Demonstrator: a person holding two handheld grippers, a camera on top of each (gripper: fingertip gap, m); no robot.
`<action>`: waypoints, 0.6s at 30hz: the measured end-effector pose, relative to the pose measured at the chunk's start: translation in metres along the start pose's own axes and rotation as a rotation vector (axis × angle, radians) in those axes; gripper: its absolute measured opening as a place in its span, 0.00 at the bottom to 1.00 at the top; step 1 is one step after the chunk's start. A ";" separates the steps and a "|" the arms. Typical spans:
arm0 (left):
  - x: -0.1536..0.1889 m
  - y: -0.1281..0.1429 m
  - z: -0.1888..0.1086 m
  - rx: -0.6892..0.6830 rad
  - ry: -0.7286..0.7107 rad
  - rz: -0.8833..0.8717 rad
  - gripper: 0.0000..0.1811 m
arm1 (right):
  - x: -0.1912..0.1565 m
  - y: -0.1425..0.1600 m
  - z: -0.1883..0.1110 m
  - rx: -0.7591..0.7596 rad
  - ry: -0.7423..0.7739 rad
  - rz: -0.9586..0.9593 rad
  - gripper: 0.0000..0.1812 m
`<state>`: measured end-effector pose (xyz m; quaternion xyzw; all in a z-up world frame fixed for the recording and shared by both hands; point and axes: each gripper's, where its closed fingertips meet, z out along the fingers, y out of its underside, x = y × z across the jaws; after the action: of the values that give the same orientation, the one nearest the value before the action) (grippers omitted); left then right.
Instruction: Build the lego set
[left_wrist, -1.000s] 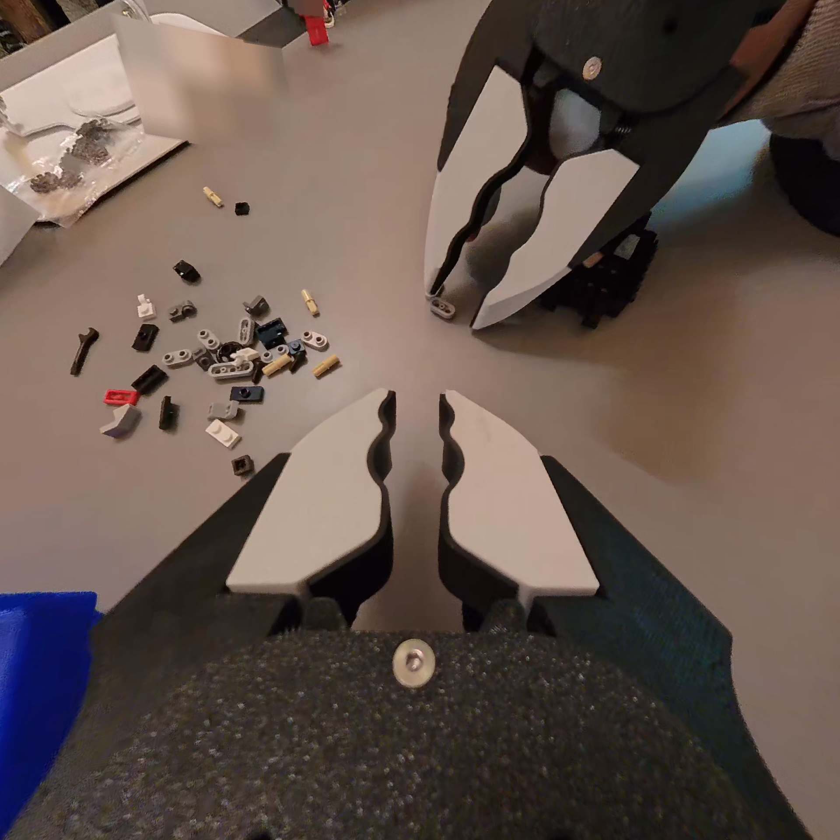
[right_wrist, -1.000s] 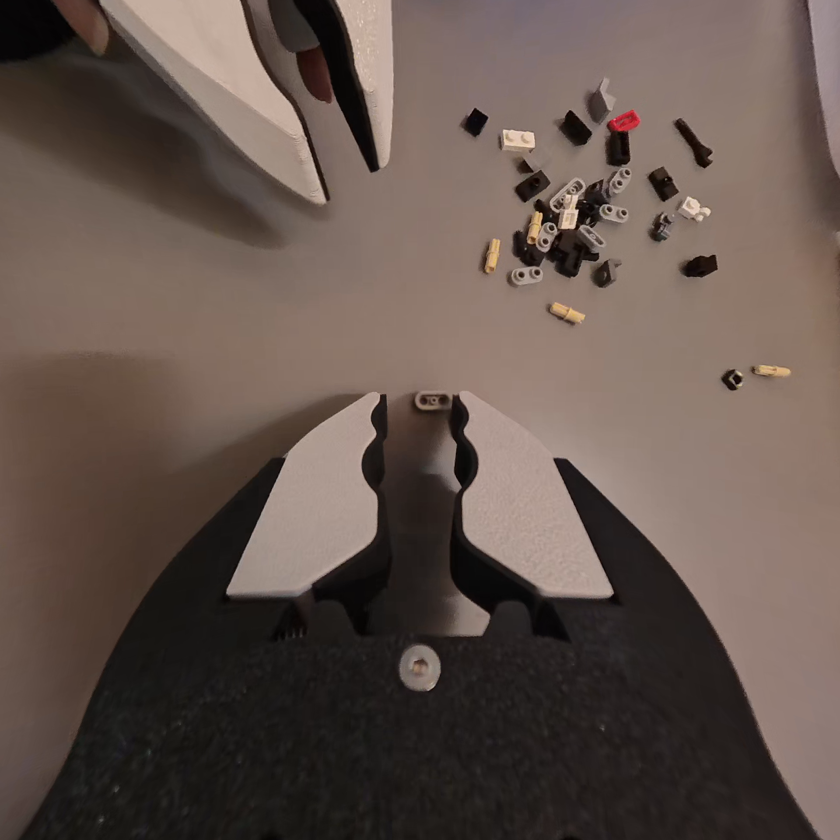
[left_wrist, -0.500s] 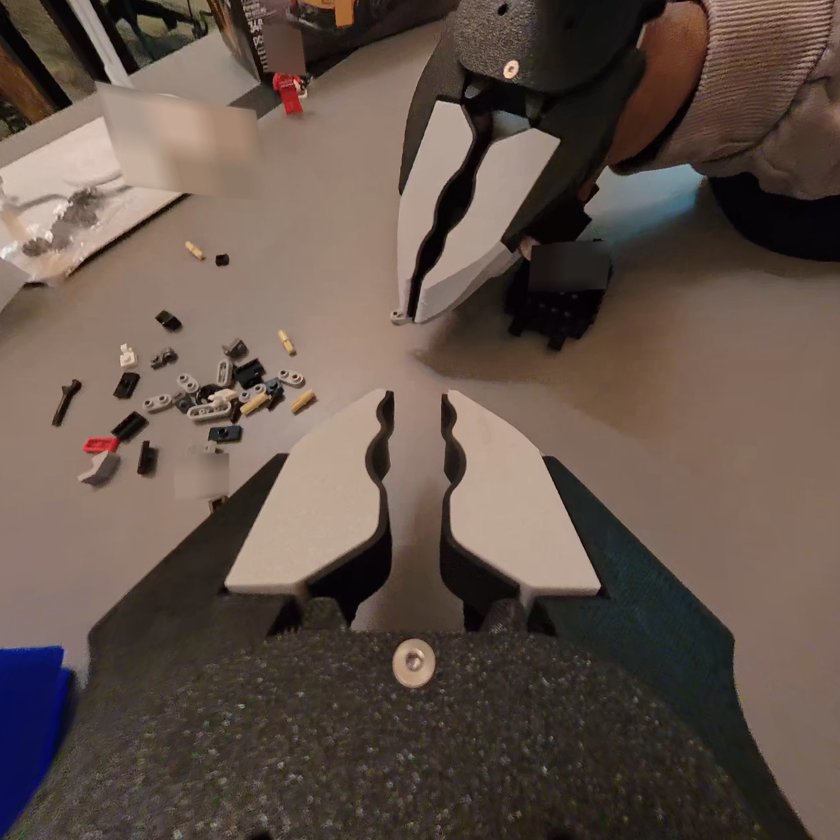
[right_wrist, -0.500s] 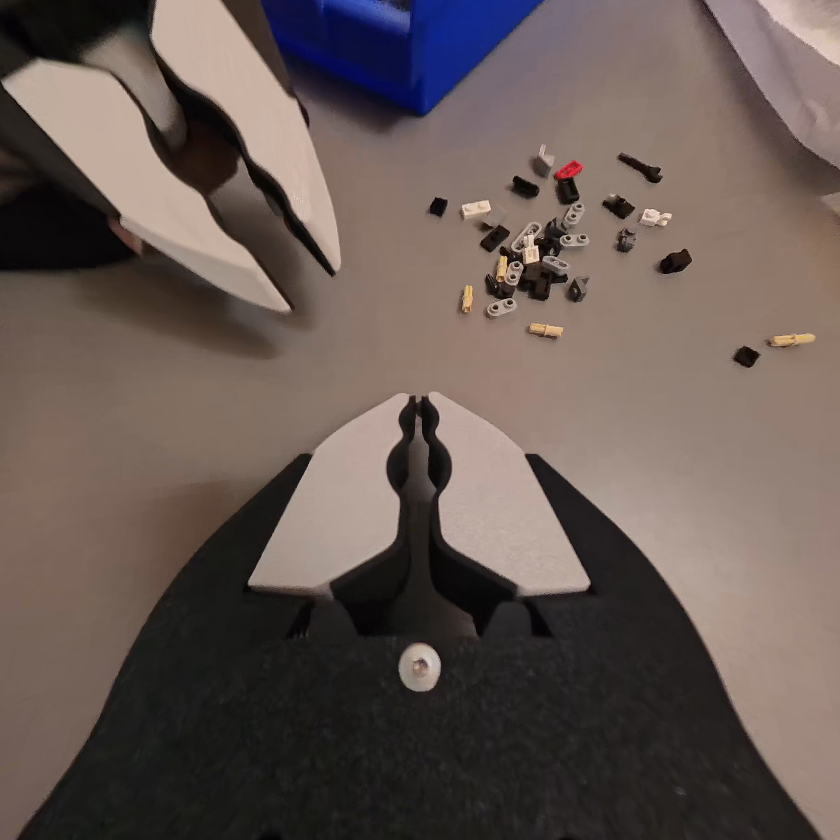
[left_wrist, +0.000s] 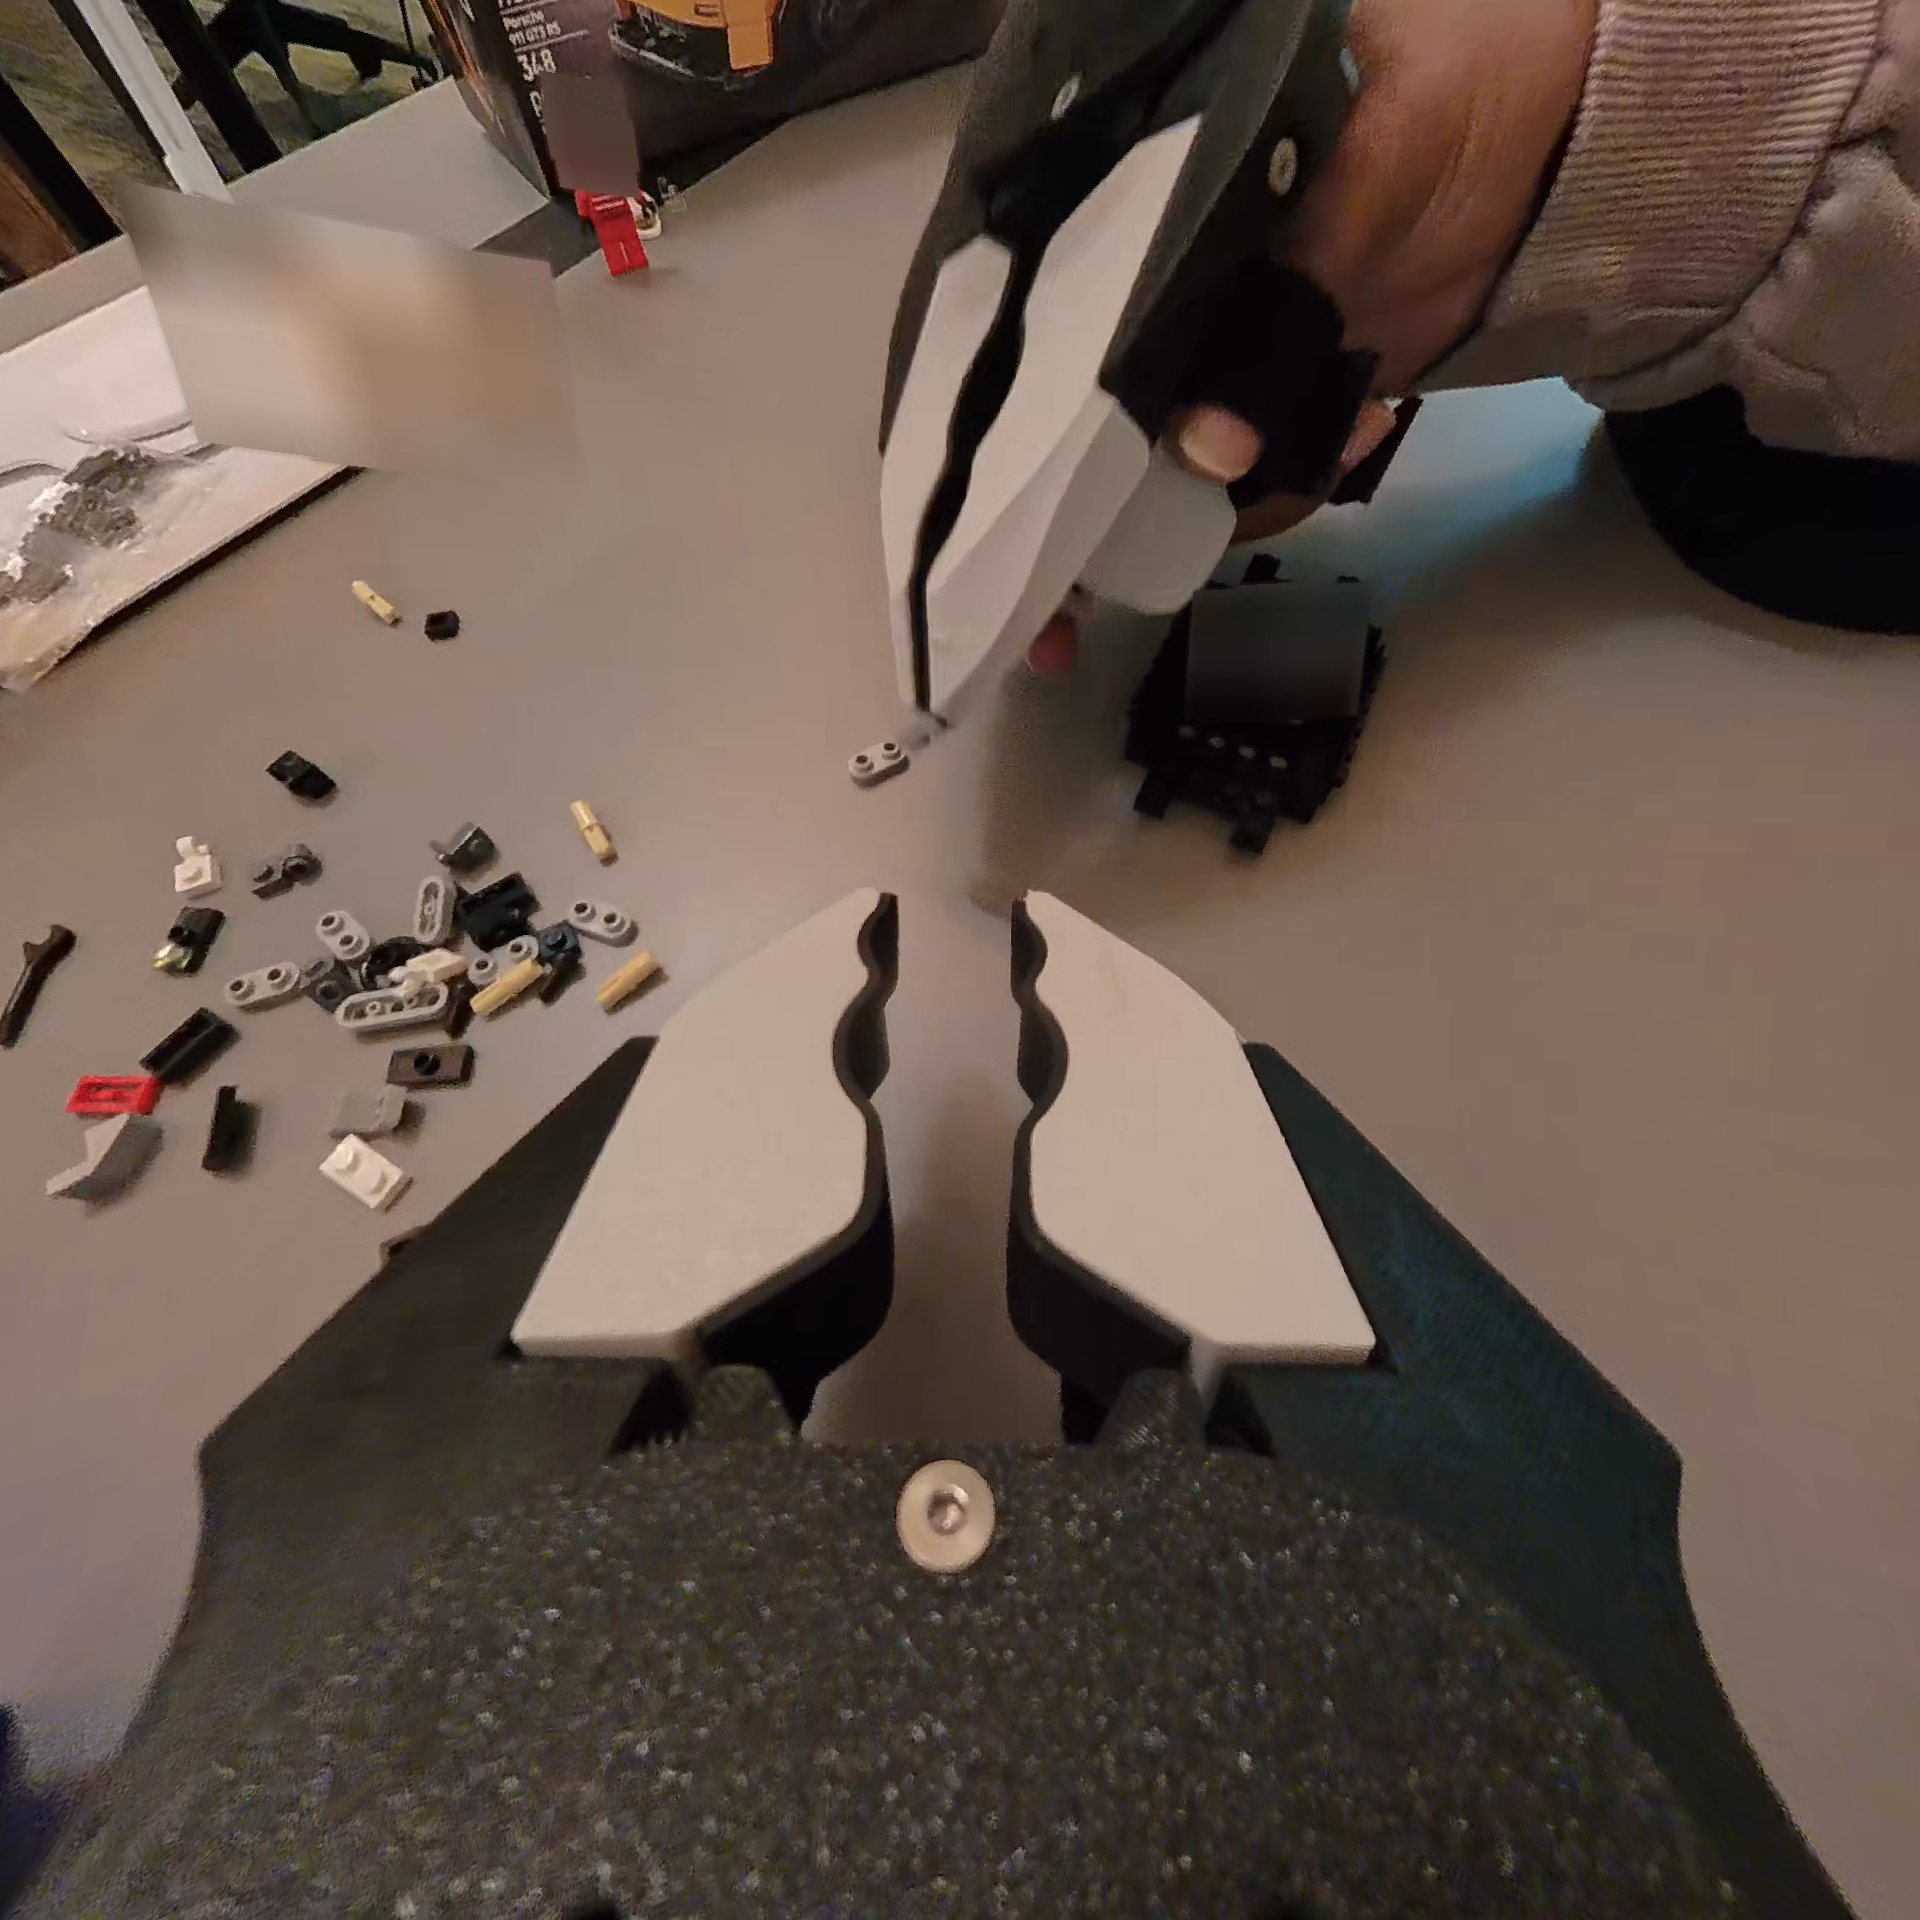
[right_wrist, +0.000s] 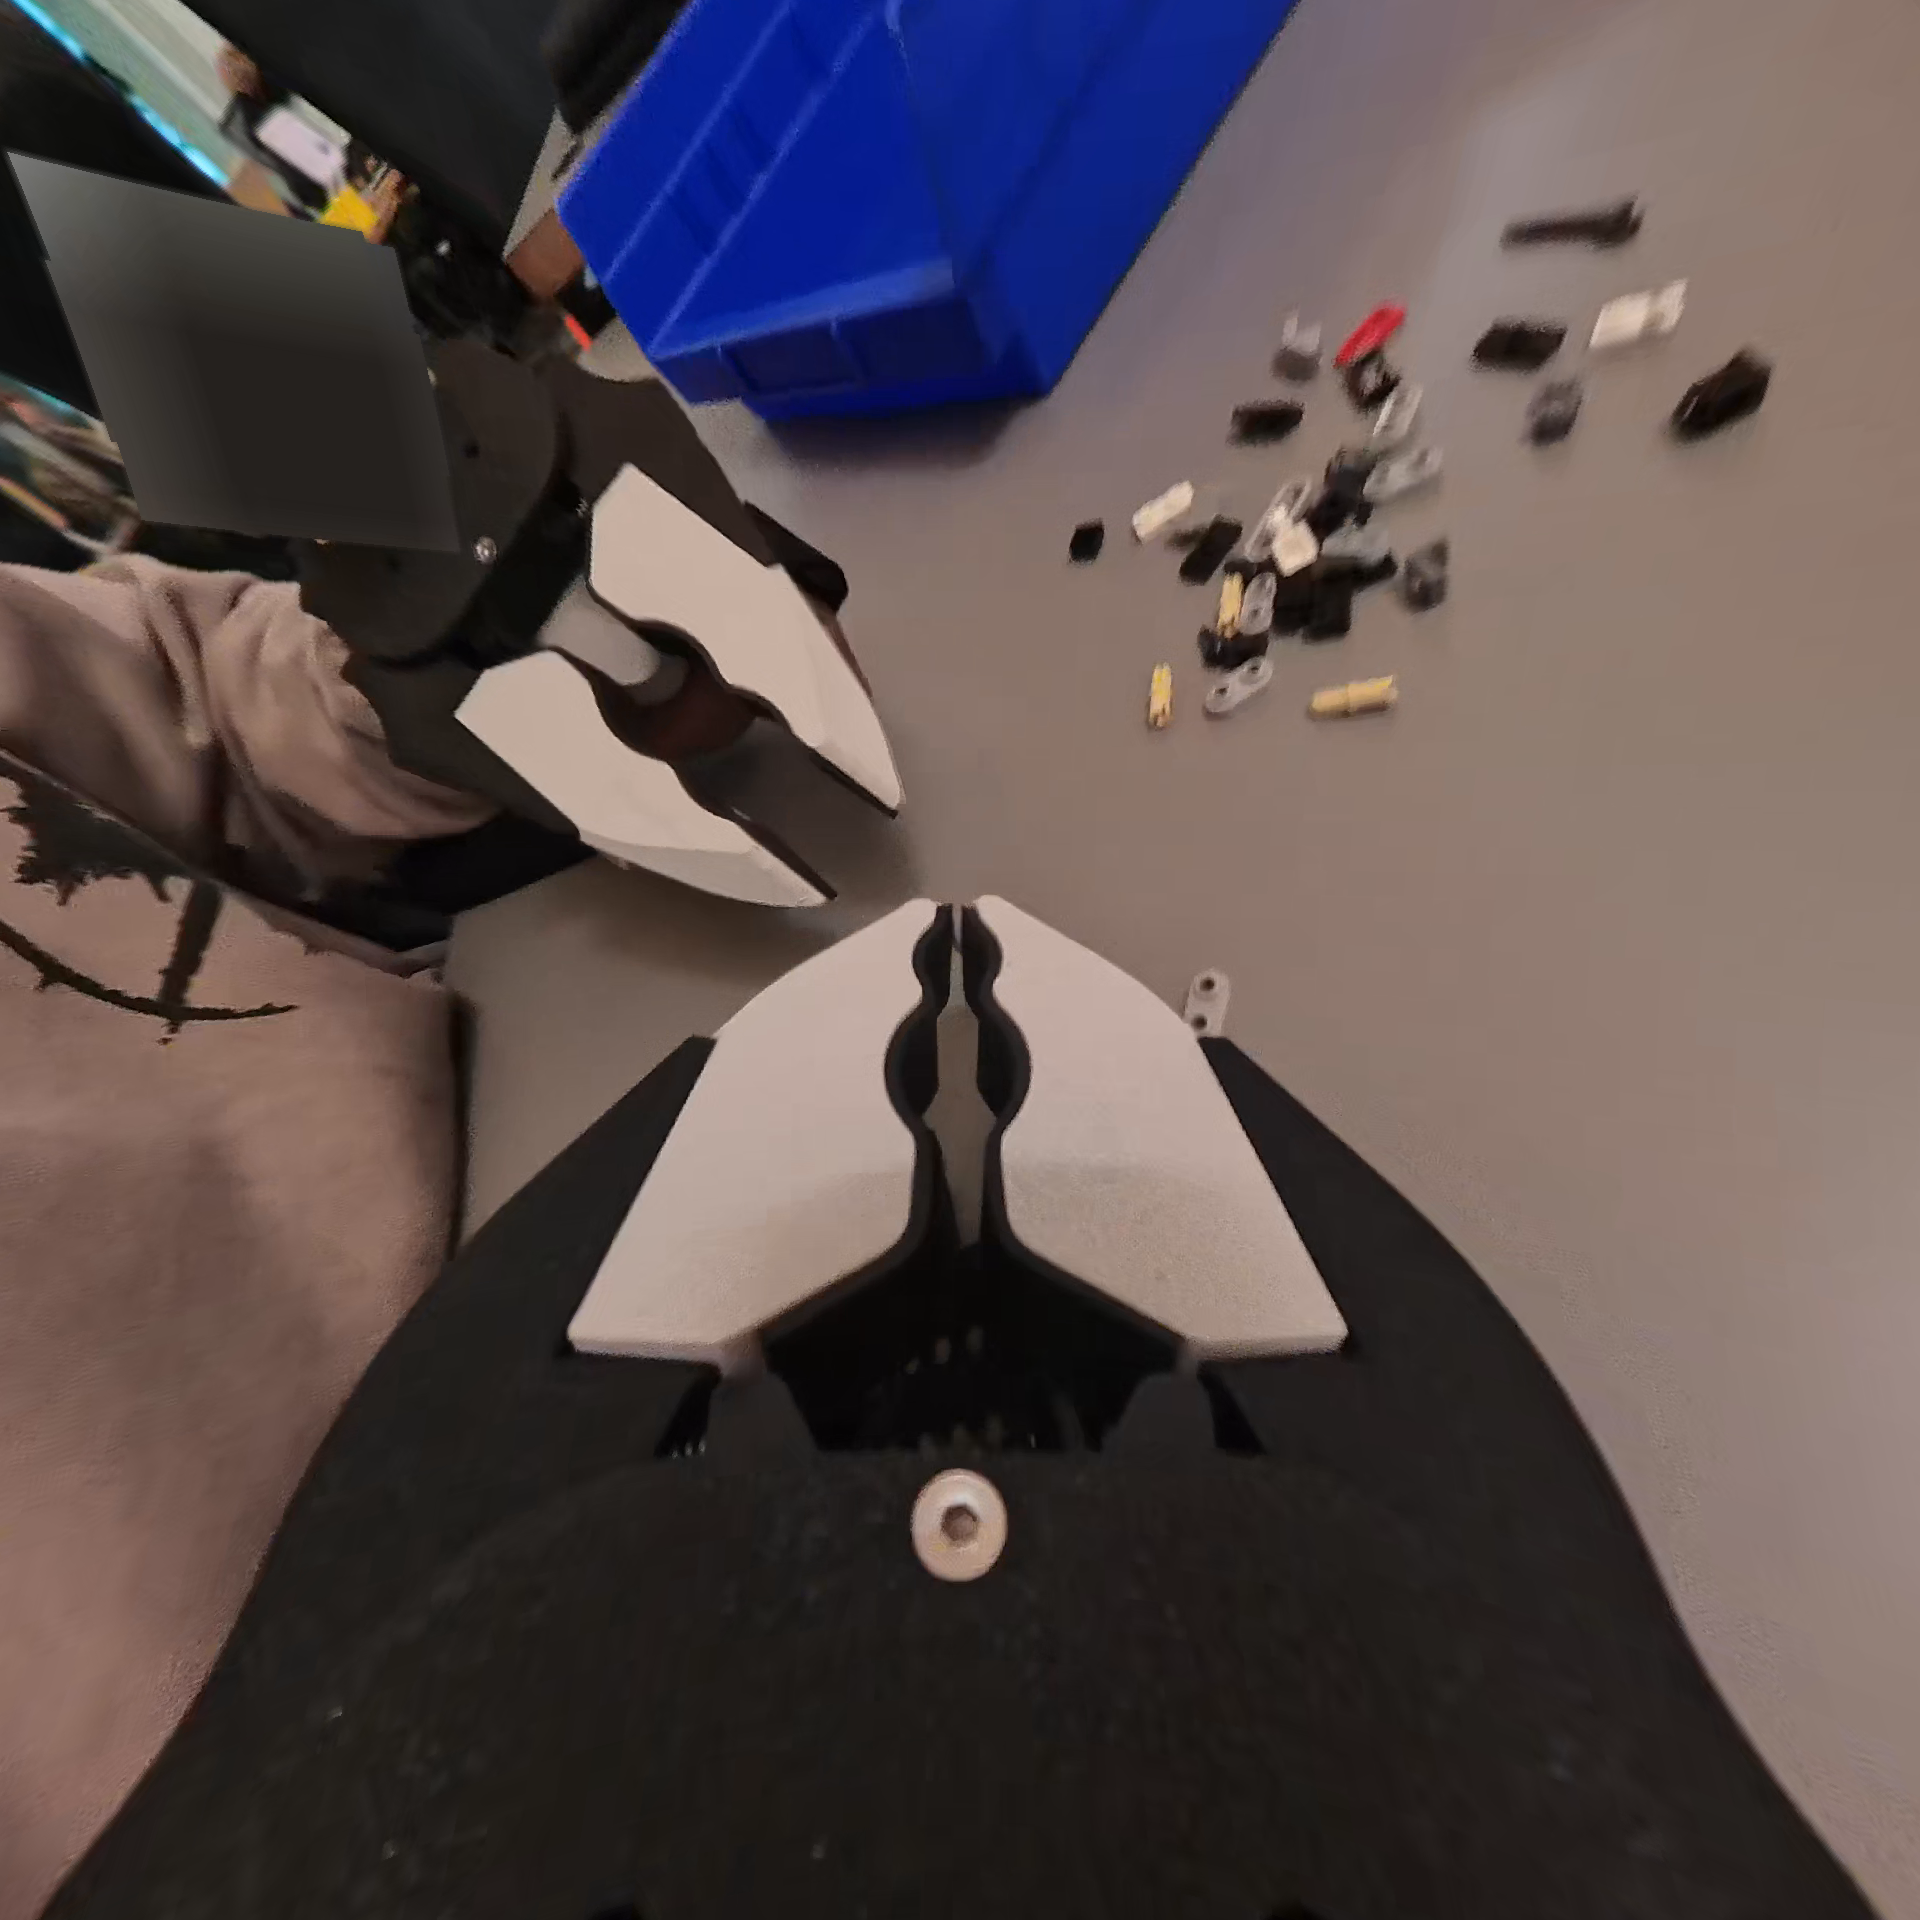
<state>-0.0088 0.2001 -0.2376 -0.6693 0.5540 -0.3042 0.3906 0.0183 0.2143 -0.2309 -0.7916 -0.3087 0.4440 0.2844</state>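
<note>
loose pieces left, built block right

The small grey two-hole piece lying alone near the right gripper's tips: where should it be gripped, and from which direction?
The grey two-hole piece lies flat on the table, apart from the loose pile. Probably best to come straight down from above and pinch its two long straight sides at the middle; the rounded ends would likely slip. The right gripper is shut just beside it, holding nothing, so it must open first.

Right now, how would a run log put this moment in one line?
left fingers: open, empty | right fingers: shut, empty | small grey piece: on table, beside right fingers
</note>
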 end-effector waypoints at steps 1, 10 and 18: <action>0.000 -0.002 0.004 0.002 0.007 0.001 0.11 | 0.003 0.004 0.001 -0.033 -0.015 0.036 0.01; -0.011 -0.038 0.025 0.114 -0.045 0.162 0.13 | -0.021 -0.028 -0.017 0.154 -0.352 0.261 0.00; -0.010 -0.064 0.018 0.211 -0.119 0.329 0.02 | -0.029 -0.042 -0.036 0.256 -0.502 0.356 0.00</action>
<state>0.0366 0.2182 -0.1913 -0.5421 0.5967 -0.2527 0.5350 0.0279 0.2138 -0.1694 -0.6570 -0.1675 0.7030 0.2147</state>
